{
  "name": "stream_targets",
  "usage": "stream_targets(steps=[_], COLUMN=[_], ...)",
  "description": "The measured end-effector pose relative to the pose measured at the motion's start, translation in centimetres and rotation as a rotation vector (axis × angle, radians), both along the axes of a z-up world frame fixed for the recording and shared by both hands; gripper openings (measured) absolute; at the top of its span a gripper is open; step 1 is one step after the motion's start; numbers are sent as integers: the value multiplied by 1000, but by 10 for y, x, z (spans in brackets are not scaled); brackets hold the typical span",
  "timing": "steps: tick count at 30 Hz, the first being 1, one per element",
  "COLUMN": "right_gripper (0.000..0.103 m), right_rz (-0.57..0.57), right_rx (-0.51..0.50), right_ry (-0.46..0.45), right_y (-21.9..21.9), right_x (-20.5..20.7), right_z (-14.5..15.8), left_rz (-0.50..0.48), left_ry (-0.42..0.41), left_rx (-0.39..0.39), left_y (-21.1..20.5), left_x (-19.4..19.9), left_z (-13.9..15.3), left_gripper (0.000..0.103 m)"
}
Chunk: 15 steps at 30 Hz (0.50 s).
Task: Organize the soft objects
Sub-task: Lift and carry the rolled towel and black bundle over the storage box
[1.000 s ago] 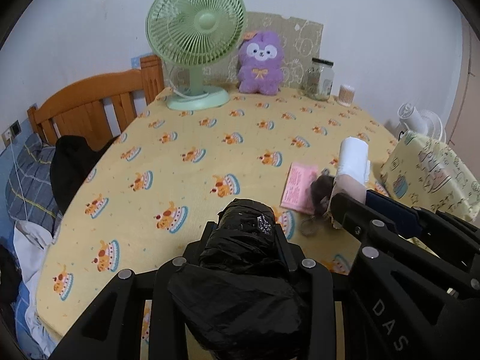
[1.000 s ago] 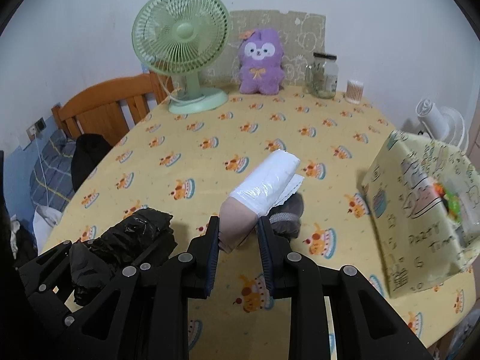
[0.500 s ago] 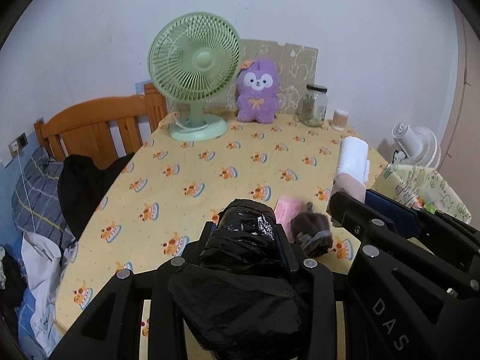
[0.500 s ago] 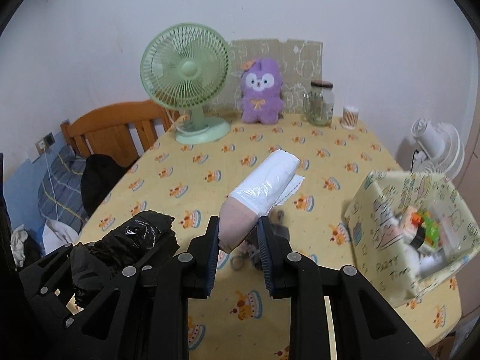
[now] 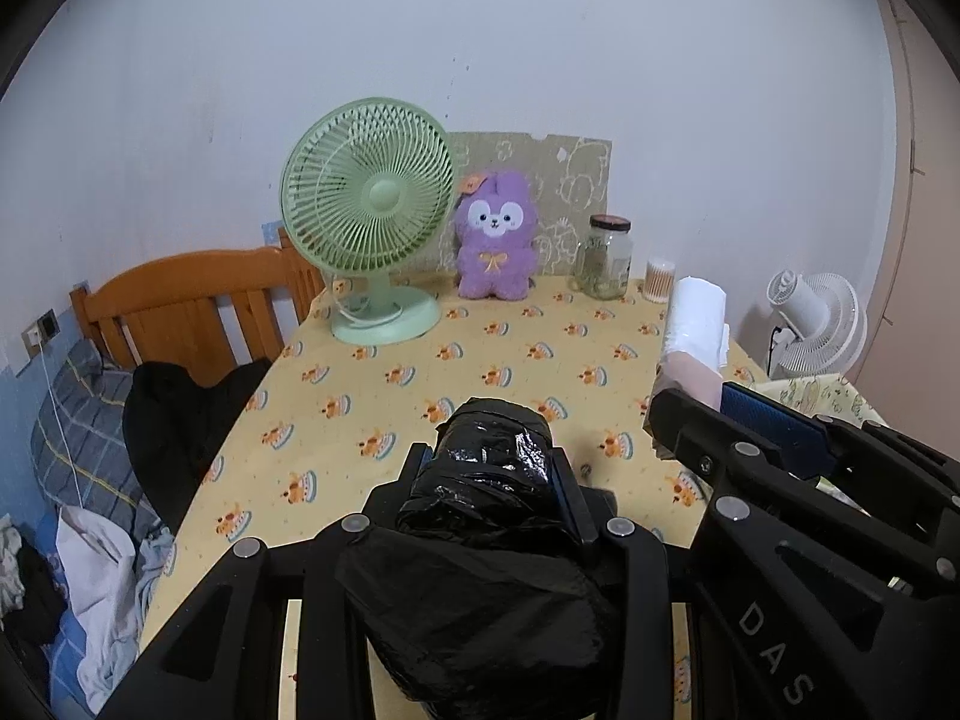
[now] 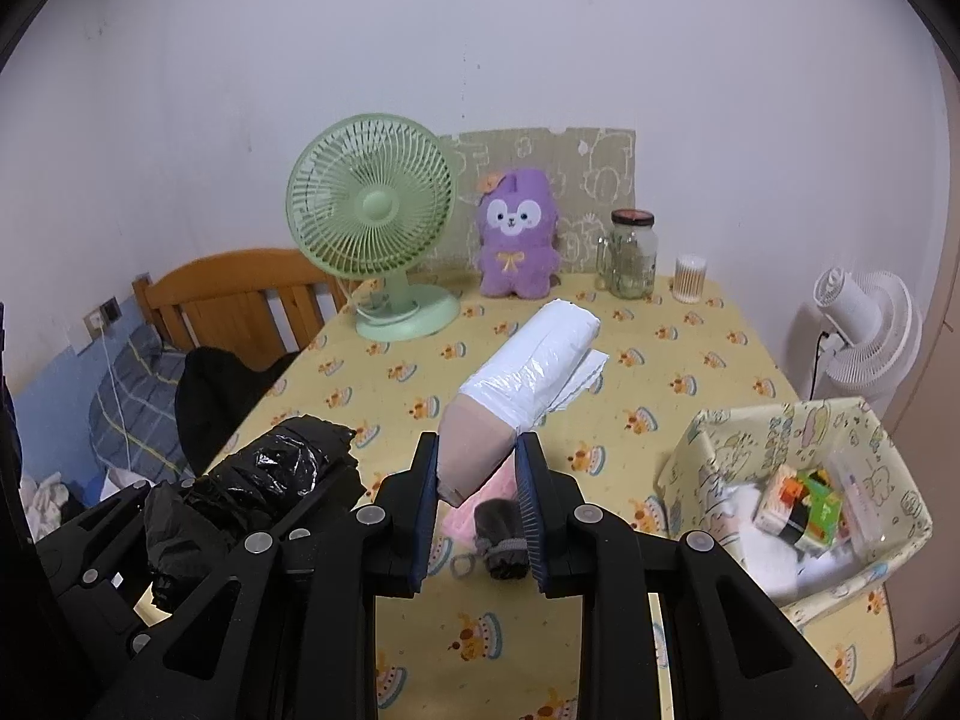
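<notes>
The black bundle (image 5: 492, 468), wrapped in shiny plastic, sits clamped between the pads of the left claw (image 5: 493, 468), held above the yellow tablecloth (image 5: 420, 384). The white roll (image 6: 534, 360) with its pinkish end is pinched in the narrowly set right claw (image 6: 477, 468), also clear of the table. Below it on the cloth lie a pink packet (image 6: 480, 516) and a dark sock (image 6: 501, 534). To the right stands a patterned box (image 6: 690, 462) holding toys. At the far edge are a green fan (image 6: 372, 210), a purple plush (image 6: 519, 240) and a jar (image 6: 630, 252).
</notes>
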State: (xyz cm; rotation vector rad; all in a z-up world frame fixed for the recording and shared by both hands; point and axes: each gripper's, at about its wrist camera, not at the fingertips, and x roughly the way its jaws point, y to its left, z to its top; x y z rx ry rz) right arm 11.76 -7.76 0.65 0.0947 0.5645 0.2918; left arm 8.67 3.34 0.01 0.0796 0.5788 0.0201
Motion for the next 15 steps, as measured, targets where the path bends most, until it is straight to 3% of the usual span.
stream_targets(steps=[15], right_gripper=[28], right_rz=[-15], right_rx=[9], right_ry=[-16], right_y=[-48], right_x=[4], right_z=[16], left_rz=[-26], left_ry=[-19], left_rx=[-16], left_y=[-48], left_x=[6], left_z=[12], left_gripper=[38])
